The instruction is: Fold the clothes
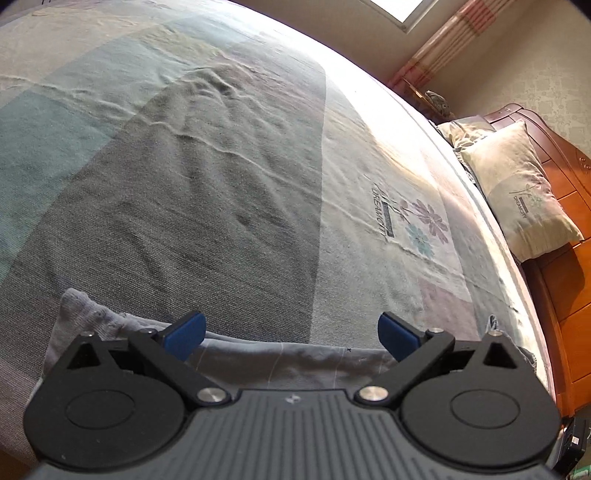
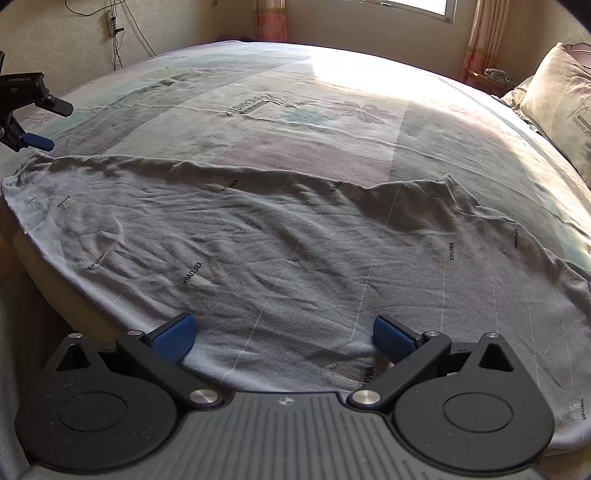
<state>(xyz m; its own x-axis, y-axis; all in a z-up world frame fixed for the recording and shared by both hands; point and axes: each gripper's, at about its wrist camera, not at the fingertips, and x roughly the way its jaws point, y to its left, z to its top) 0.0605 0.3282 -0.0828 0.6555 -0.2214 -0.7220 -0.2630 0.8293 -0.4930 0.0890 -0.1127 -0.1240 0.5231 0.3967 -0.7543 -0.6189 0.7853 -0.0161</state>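
garment: grey cloth (image 2: 280, 251) printed with repeated XIFUWA text and thin pale lines, spread flat and wrinkled along the near side of the bed (image 2: 332, 110); its near edge hangs over the bed edge at 6–8 o'clock in the right wrist view
far edge: ragged ridge running 9 to 3 o'clock, with a raised bump right of centre
left gripper (image 1: 291, 336): fingers spread wide, nothing between the blue pads (image 1: 186, 332); hovering over one end of the cloth (image 1: 258, 360), which shows only as a strip at 6 o'clock with a corner sticking up at 8 o'clock
left gripper, right wrist view (image 2: 35, 140): at 9 o'clock, just above the cloth's left corner; can't tell whether it touches
right gripper (image 2: 282, 338): fingers spread wide, holding nothing; the cloth's near hem lies between and under the pads (image 2: 175, 338); contact can't be told
bedsheet (image 1: 229, 166): patchwork of grey, teal and pale blocks, flower print with DREAMCITY text, rumpled
pillow (image 1: 524, 192): at 3 o'clock in left wrist view, leaning on the wooden headboard (image 1: 569, 192)
window (image 2: 417, 5): at 12 o'clock, curtain (image 2: 484, 37) beside it, bright patch on the sheet below
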